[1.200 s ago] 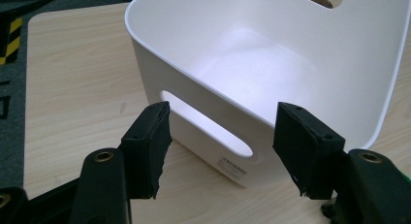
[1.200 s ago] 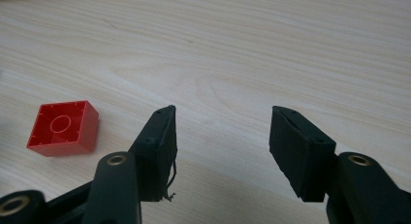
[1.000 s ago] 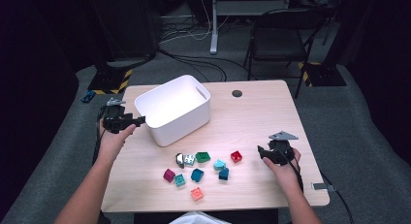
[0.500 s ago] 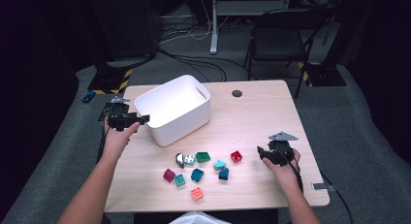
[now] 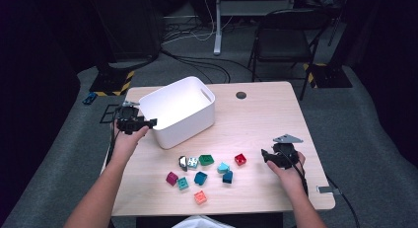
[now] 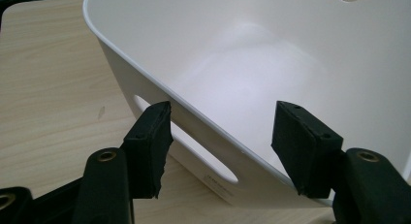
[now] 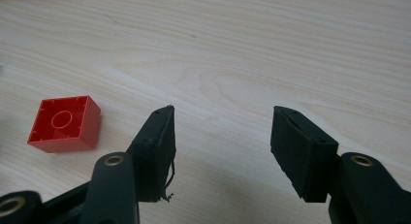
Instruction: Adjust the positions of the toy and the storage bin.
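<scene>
Straddling the near rim of the white plastic tub [image 5: 180, 112], the left gripper [image 5: 143, 123] has one black pad outside the wall, just above the slot handle, and the other inside the basin; in the left gripper view the tub [image 6: 252, 54] runs between the two pads with a gap on either side, so nothing is pinched. Those jaws have just been closing a little around the rim, yet they stand released. The tub sits toward the far left of the pale wooden table [image 5: 266, 114], tilted on the diagonal.

Over on the other side, the right gripper [image 5: 266, 156] rests low near the table's right edge, jaws spread and holding nothing, bare wood between them in the right gripper view [image 7: 220, 132]. A small red square block [image 7: 64, 123] lies just off to one side of it, hollow face up.

Between the two hands a scatter of little plastic blocks litters the near middle of the table: a dark green one [image 5: 206, 160], a magenta one [image 5: 171, 178], a salmon-orange one [image 5: 200, 197], several teal and blue pieces [image 5: 200, 177], and a shiny silver piece [image 5: 183, 162]. They lie well apart from the tub, none inside it. A round dark grommet hole [image 5: 241, 95] sits at the table's far edge, and a black folding chair [image 5: 283, 40] stands beyond
</scene>
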A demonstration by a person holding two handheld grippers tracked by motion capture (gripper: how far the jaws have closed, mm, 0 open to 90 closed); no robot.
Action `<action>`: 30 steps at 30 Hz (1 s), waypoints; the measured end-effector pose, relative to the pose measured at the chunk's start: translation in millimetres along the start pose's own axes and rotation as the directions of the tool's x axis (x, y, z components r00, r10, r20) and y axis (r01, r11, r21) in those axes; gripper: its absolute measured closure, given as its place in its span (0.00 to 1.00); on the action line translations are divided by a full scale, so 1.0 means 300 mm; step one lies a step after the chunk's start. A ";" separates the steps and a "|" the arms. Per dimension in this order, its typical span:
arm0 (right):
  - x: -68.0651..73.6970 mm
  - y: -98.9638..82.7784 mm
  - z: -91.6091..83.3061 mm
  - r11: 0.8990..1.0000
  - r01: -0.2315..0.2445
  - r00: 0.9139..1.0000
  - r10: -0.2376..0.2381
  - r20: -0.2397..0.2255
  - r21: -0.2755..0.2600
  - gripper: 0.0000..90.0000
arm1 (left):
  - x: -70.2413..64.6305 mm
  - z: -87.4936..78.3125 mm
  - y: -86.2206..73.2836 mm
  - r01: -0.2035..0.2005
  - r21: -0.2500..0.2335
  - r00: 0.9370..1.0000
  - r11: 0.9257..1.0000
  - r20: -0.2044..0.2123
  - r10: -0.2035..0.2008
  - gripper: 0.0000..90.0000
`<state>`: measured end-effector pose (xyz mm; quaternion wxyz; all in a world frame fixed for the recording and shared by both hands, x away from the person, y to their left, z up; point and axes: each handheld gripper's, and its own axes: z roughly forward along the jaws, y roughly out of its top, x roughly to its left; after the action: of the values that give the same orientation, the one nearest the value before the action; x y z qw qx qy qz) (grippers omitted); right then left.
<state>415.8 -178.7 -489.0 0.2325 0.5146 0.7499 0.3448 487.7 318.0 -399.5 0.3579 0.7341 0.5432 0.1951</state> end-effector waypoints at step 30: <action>0.011 0.224 -0.043 0.997 0.016 0.991 -0.025 -0.131 -0.071 0.46 | -0.107 0.083 0.016 -0.159 -0.027 0.969 0.987 0.186 0.161 0.54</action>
<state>446.7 -163.4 -429.7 0.2040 0.4744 0.7563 0.4017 496.9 279.5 -409.4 0.3947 0.7884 0.4451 0.1565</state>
